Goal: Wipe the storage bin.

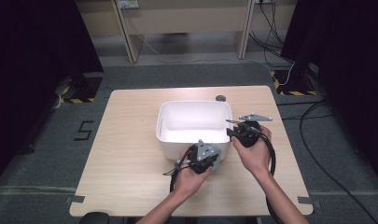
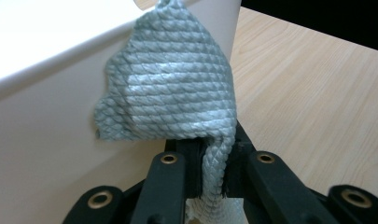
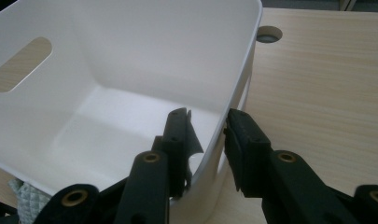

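We are pinching a cloth [image 2: 170, 88] in the left gripper [image 2: 210, 163] beside the bin [image 3: 245, 70]; the right gripper [image 3: 207, 144], jaws spread, is straddling its wall. Next, likely lifting the cloth in.

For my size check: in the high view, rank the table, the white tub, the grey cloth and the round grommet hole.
1. table
2. white tub
3. grey cloth, mostly hidden, so unsure against the next
4. grommet hole
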Available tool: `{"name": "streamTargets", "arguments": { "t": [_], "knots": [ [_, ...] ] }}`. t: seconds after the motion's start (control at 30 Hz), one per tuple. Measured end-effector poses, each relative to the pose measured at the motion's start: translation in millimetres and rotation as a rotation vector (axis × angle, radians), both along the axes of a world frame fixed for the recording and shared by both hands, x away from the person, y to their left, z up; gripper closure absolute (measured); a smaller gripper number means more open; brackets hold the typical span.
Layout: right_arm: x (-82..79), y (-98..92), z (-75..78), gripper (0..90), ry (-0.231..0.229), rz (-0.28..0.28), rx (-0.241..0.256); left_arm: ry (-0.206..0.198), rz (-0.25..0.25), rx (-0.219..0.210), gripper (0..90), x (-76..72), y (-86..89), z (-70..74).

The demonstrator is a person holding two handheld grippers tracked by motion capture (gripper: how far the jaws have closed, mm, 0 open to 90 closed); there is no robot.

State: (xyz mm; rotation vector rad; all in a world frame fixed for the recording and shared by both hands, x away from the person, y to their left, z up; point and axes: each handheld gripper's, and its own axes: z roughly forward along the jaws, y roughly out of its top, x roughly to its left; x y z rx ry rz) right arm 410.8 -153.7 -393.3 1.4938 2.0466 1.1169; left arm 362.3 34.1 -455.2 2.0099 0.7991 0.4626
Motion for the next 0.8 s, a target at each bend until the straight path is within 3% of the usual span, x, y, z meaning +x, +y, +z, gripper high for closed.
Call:
{"name": "streamTargets", "arguments": {
  "t": [0.8],
  "knots": [
    [-2.6,-0.4,5.3,71.3,0.030,0.008,0.000,0.005,0.009,-0.004,81.1,0.4,3.4,7.7]
  ]
}}
